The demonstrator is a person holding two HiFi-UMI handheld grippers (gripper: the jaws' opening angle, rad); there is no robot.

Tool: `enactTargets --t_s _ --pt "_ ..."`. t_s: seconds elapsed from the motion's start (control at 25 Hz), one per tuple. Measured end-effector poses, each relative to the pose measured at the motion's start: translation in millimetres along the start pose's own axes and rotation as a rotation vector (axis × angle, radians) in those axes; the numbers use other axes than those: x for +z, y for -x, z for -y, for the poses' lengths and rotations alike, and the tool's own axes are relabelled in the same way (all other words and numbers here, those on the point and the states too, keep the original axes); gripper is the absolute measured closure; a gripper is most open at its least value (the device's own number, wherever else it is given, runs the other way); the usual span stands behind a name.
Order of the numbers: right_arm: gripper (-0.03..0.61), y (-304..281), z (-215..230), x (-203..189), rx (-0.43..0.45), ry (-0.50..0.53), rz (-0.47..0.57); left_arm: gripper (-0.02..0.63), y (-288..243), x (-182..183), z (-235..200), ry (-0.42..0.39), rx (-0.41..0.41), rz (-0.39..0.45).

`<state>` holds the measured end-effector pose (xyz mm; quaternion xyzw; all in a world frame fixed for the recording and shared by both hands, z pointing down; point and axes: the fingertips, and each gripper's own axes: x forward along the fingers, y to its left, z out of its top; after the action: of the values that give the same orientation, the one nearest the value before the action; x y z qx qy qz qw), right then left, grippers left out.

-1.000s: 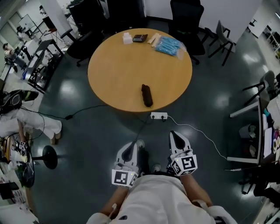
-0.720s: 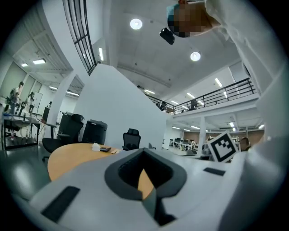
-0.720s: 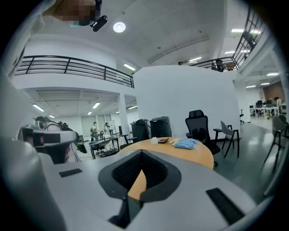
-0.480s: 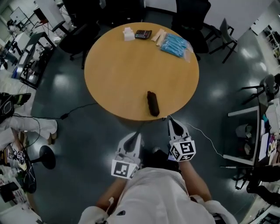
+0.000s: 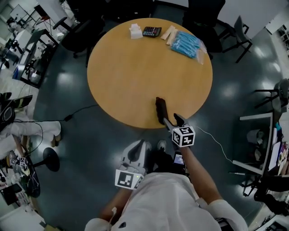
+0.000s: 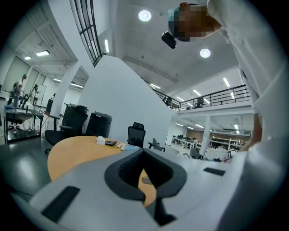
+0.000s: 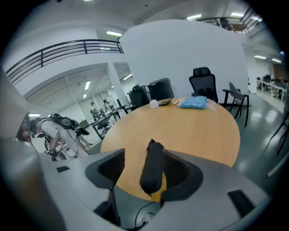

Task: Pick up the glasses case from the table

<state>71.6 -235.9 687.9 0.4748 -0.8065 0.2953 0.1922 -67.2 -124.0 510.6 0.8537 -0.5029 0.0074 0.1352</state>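
The dark, long glasses case (image 5: pixel 160 109) lies near the front edge of the round wooden table (image 5: pixel 135 67). My right gripper (image 5: pixel 171 119) reaches over that edge, its jaws opening on either side of the case's near end. In the right gripper view the case (image 7: pixel 152 168) stands between the two fingers, close to the right pad (image 7: pixel 178 170), and no pad visibly presses on it. My left gripper (image 5: pixel 139 144) hangs lower, in front of my body and short of the table, shut with nothing in it (image 6: pixel 143 151).
At the table's far side lie a white box (image 5: pixel 134 30), a calculator (image 5: pixel 151 31) and a blue packet (image 5: pixel 186 44). Black office chairs (image 5: pixel 205 13) stand behind it. Cables (image 5: pixel 76 113) run over the dark floor. A stool (image 5: pixel 47 159) and desks stand at the left.
The table has come closer. My right gripper has gone forward and down from in front of my body to the case and opened around it. The left gripper has shifted a little.
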Motion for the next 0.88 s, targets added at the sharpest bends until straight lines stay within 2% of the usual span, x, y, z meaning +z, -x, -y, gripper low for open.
enactTargets --t_s 0.2,0.52,0.64,0.88 --pt "0.294 -53 11 -38 0.006 -0.015 -0.172 0.609 1 -6 -12 0.012 0.042 -0.027" --pt "0.285 -100 22 -89 -0.026 -0.019 -0.373 0.609 7 -13 -21 0.049 0.087 -0.062" --pt "0.295 -103 15 -88 -0.014 0.021 -0.360 0.609 6 -11 -20 0.059 0.088 -0.069" --pt "0.307 -67 -2 -54 0.033 0.120 -0.262 0.609 1 -6 -22 0.015 0.081 -0.020"
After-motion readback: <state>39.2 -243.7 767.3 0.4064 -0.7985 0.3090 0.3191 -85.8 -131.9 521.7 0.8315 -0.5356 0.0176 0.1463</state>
